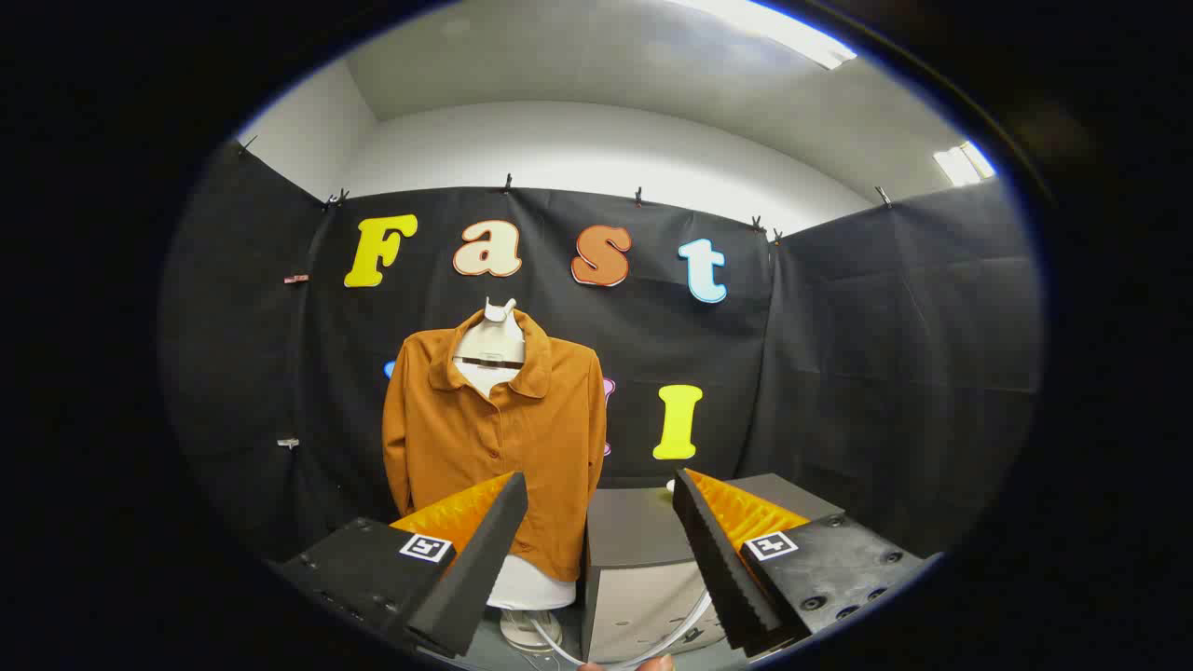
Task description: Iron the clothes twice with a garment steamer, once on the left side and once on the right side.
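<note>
Garment: rust-orange button-front collared shirt [499, 433] hanging on a white mannequin torso [491, 347] with a round white base [529, 629], beyond the left finger, against the black cloth wall.
Jaws: gripper [599, 489] spread wide, holding nothing.
Box: grey box-shaped unit [643, 578] just right of the shirt, between the fingers.
Hose: clear tube [685, 626] curving low in front of the box.

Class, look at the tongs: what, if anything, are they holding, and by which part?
Nothing is held. The tongs are open, with only empty space between their fingers; the orange shirt hangs beyond them.
</note>
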Demonstrator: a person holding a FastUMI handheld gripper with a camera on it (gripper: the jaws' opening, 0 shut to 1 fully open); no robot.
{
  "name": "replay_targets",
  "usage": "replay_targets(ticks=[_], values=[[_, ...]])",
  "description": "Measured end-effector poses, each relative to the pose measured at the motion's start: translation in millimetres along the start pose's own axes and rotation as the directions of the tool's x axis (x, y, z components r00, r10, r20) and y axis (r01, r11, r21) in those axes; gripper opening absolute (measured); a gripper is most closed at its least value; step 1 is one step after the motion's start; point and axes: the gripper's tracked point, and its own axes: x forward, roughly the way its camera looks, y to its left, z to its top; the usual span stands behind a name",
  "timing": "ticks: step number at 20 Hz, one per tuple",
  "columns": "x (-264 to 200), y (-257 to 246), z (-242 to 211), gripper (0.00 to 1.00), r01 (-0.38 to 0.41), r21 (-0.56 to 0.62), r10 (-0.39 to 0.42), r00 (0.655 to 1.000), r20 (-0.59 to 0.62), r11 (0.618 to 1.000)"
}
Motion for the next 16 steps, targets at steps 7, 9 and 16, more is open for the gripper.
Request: replay_targets(ticks=[7,9,16], values=[[0.6,0.9,0.8,0.98,-0.002,-0.007,0.002,1.0,-0.001,1.0],[0.2,0.1,-0.5,0.98,0.0,-0.004,0.0,1.0,-0.006,1.0],[1.4,-7.4,-0.6,0.98,0.018,0.001,-0.018,1.0,-0.008,1.0]])
